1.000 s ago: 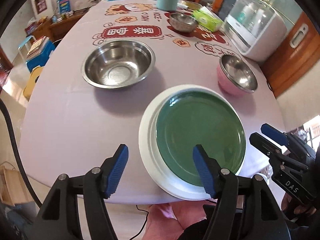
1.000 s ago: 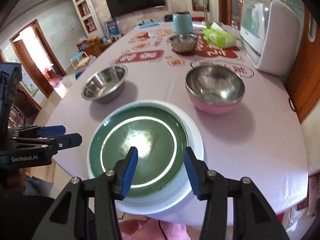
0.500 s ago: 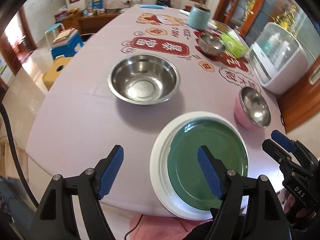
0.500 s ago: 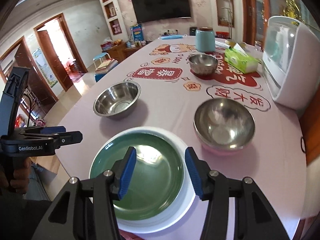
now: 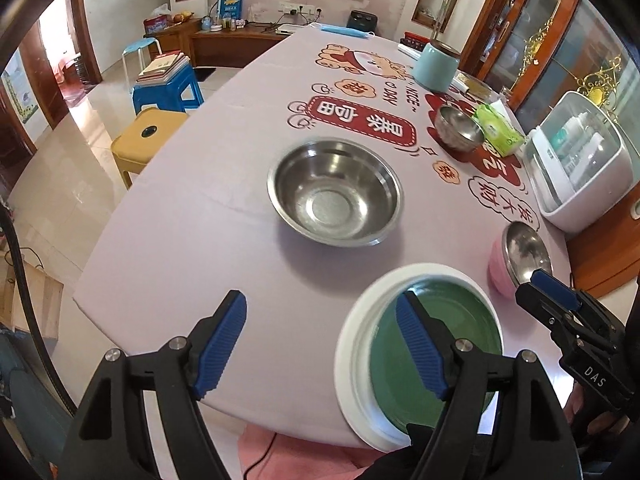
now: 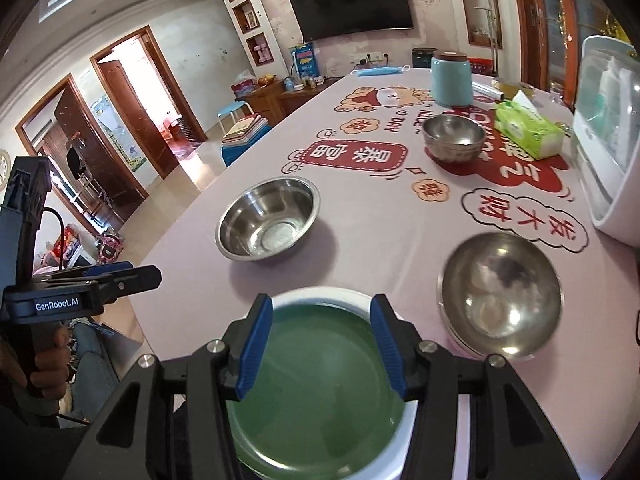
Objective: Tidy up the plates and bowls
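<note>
A green plate (image 6: 316,384) lies in a larger white plate (image 6: 320,294) at the table's near edge; both show in the left wrist view, the green plate (image 5: 460,340) and the white plate (image 5: 360,332). A large steel bowl (image 5: 334,196) (image 6: 268,218) sits mid-table. A steel bowl nested in a pink bowl (image 6: 500,296) (image 5: 520,256) stands to the right. A small steel bowl (image 6: 454,136) (image 5: 458,126) is farther back. My left gripper (image 5: 320,340) is open and empty, above the near edge left of the plates. My right gripper (image 6: 322,340) is open and empty over the green plate.
A teal canister (image 6: 450,78), a green tissue pack (image 6: 528,130) and a white appliance (image 6: 608,148) stand at the back right. Blue and yellow stools (image 5: 160,112) stand left of the table. The tablecloth (image 5: 200,220) hangs over the near edge.
Both grippers have risen and drawn back from the plates, so more of the table and room shows. The left gripper has also shifted left. Plates and bowls have not moved.
</note>
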Motion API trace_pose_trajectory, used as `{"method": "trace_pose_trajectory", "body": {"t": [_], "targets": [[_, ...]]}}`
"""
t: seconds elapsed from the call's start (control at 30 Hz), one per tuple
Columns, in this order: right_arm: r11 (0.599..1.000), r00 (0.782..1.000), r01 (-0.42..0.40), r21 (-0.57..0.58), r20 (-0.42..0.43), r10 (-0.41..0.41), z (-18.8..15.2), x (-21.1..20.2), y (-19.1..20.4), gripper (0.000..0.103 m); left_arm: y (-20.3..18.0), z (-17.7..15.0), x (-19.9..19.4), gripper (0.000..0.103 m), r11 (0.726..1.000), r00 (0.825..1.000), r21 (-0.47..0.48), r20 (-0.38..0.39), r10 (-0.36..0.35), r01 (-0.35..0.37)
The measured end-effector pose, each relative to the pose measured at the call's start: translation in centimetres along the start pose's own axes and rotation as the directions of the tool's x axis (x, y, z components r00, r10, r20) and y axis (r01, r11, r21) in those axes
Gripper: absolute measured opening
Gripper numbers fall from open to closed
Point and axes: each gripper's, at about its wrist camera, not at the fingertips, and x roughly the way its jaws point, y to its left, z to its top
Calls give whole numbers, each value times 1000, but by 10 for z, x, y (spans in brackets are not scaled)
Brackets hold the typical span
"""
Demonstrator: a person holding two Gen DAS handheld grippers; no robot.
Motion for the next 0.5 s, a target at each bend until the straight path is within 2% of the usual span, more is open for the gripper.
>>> {"method": "trace_pose_trajectory", "body": {"t": [0.27, 0.5], "targets": [[999, 1000, 11, 33, -13, -11, 23, 30, 24, 51, 29, 37, 16, 76, 999, 1000, 45, -27, -2, 3], [998, 997, 46, 48, -68, -43, 38, 58, 36, 51, 47, 69, 44, 76, 997, 998, 70, -60, -12, 16]]}}
